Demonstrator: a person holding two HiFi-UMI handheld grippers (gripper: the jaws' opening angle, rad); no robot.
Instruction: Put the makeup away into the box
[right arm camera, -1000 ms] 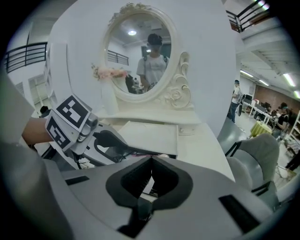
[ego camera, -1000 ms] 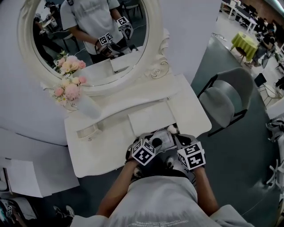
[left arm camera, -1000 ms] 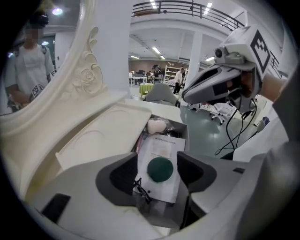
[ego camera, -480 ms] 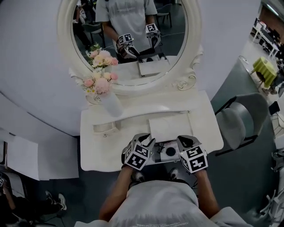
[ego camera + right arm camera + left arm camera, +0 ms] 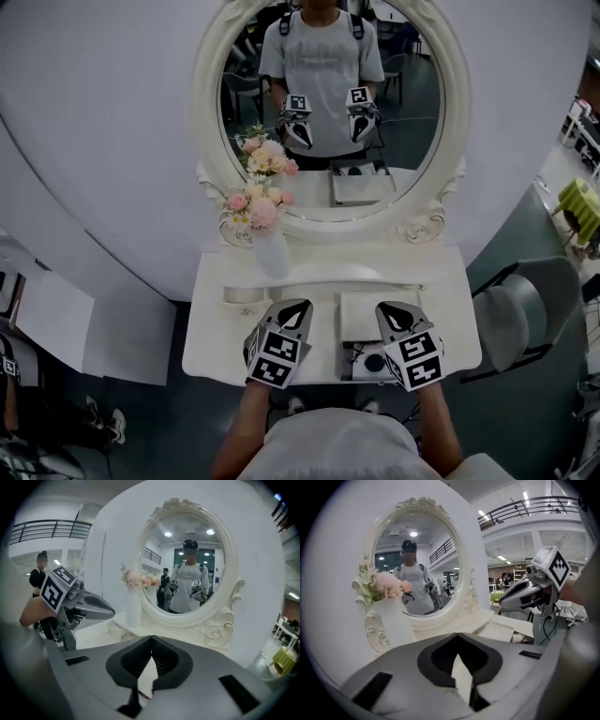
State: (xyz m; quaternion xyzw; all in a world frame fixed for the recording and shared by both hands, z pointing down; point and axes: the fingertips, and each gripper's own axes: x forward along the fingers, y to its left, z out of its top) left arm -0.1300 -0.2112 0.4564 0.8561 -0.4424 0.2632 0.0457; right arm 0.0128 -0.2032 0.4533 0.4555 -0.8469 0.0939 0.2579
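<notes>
The makeup box (image 5: pixel 361 363) lies open at the front of the white dressing table (image 5: pixel 220 347), with small makeup items inside and its pale lid (image 5: pixel 367 314) laid back behind it. My left gripper (image 5: pixel 296 309) hovers left of the box. Its jaws have just been closing, and in the left gripper view they meet at the tips (image 5: pixel 458 637) with nothing between them. My right gripper (image 5: pixel 392 310) hangs over the box's right side. Its jaws touch at the tips (image 5: pixel 151 640) and hold nothing. Each gripper shows in the other's view: the right (image 5: pixel 506 603), the left (image 5: pixel 108 612).
A white vase of pink flowers (image 5: pixel 269 246) stands at the back left under the oval mirror (image 5: pixel 328 103). A small dish (image 5: pixel 246 294) sits on the raised shelf. A grey chair (image 5: pixel 525 314) stands to the right of the table.
Both grippers have lifted from the box at the table's front edge and spread apart, the left going further left. The head view has swung to face the mirror squarely.
</notes>
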